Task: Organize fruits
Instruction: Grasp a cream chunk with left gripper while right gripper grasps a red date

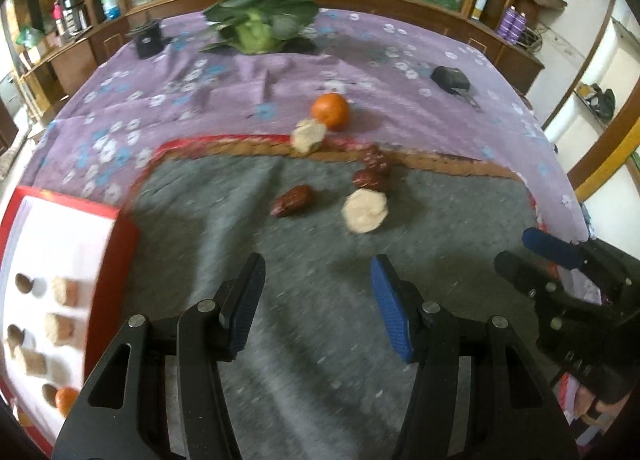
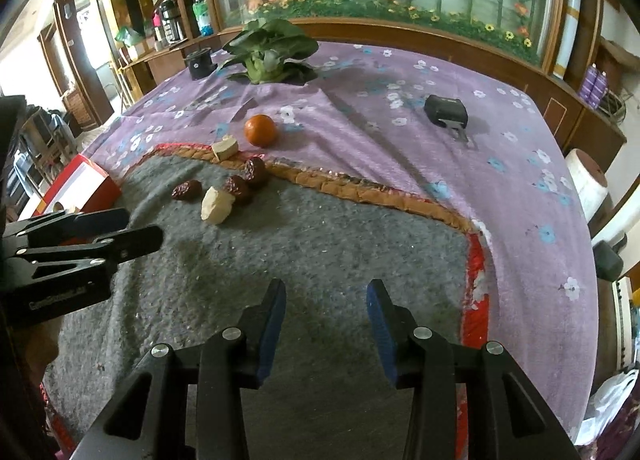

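Note:
On the grey mat (image 1: 312, 340) lie three dark red dates (image 1: 292, 201) (image 1: 370, 179) (image 1: 375, 158) and a pale fruit chunk (image 1: 365, 212). A second pale chunk (image 1: 307, 135) rests on the mat's border, with an orange (image 1: 330, 111) just behind it on the purple cloth. My left gripper (image 1: 318, 272) hovers open and empty in front of the dates. In the right wrist view my right gripper (image 2: 326, 300) is open over bare mat, right of the fruit; the orange (image 2: 260, 130) and dates (image 2: 238, 186) lie far left. A red box (image 1: 124, 260) at the left holds several sorted pieces.
A leafy green vegetable (image 1: 260, 20) and a small black pot (image 1: 149, 38) stand at the table's far side. A black device (image 2: 445, 110) lies on the purple flowered cloth (image 2: 440, 164) at the right. A white roll (image 2: 586, 180) sits beyond the right table edge.

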`<state>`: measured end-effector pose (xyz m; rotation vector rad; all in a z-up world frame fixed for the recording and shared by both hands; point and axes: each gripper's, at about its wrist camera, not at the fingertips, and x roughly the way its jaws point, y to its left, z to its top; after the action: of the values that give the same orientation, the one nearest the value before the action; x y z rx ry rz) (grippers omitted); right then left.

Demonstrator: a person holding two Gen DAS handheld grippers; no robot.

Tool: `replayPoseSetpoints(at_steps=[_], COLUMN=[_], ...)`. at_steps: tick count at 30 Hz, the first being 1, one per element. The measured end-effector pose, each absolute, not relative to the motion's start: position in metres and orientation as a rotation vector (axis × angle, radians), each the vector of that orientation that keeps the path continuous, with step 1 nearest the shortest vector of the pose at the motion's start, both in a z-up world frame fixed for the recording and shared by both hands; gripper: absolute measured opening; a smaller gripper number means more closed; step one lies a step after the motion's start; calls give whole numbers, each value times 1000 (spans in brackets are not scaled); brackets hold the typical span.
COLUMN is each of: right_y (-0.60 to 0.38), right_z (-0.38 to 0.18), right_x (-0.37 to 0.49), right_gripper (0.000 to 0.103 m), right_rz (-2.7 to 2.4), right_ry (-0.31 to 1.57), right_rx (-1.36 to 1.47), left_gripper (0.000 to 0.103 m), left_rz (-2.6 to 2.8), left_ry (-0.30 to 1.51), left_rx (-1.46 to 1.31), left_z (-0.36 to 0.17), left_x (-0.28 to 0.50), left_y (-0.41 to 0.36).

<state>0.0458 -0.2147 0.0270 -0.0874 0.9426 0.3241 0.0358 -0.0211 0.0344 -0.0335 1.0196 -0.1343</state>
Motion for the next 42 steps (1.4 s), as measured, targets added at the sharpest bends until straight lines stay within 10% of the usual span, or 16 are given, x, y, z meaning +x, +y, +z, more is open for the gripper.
replayPoseSetpoints(at_steps=[12,15,42], right_y=[-224,-225,-86], right_z=[28,26,28], right_x=[51,52,81], right_gripper=[42,42,42], right_rz=[338,335,640], right_ry=[929,934,911], right_rx=[-63,-57,-168], left_gripper=[54,29,29], left_rz=[-204,-188,24], left_ry=[1013,1012,908], left_rx=[-2,13,-56], left_z=[16,10,59], left_x=[68,72,5], left_y=[-56,-56,71])
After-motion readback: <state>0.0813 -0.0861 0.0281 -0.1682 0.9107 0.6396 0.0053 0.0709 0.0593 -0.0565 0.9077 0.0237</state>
